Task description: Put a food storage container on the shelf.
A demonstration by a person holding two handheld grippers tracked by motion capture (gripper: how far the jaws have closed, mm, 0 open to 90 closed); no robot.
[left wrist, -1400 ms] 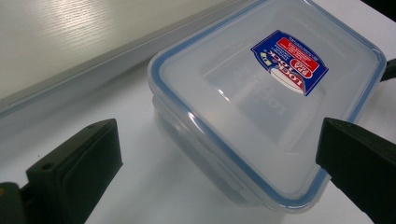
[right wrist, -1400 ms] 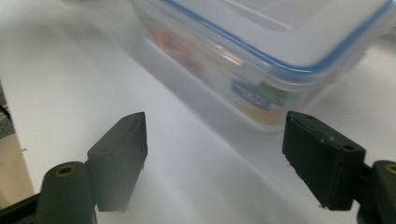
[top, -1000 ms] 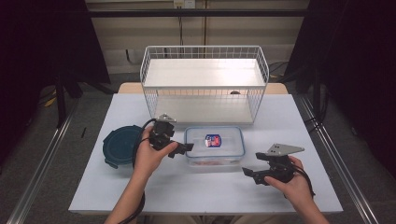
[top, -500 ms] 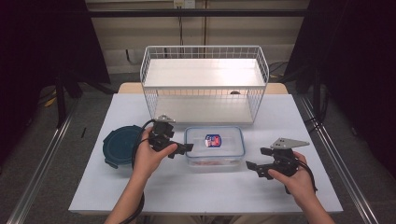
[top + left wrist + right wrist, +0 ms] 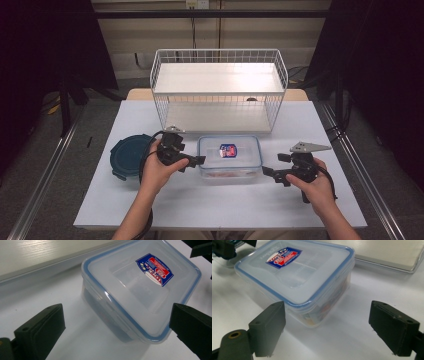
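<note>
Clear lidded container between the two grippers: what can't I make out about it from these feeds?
- Contents of the clear container: reddish shapes behind frosted walls in the right gripper view; unidentifiable.
- Lid label: small print blurred in both gripper views.
- Side latches: whether clipped cannot be told, too small in the high view.
- Left gripper tips: contact with the container wall unclear from above.

clear lidded box (image 5: pixel 229 156) (flat, mid-table)
</note>
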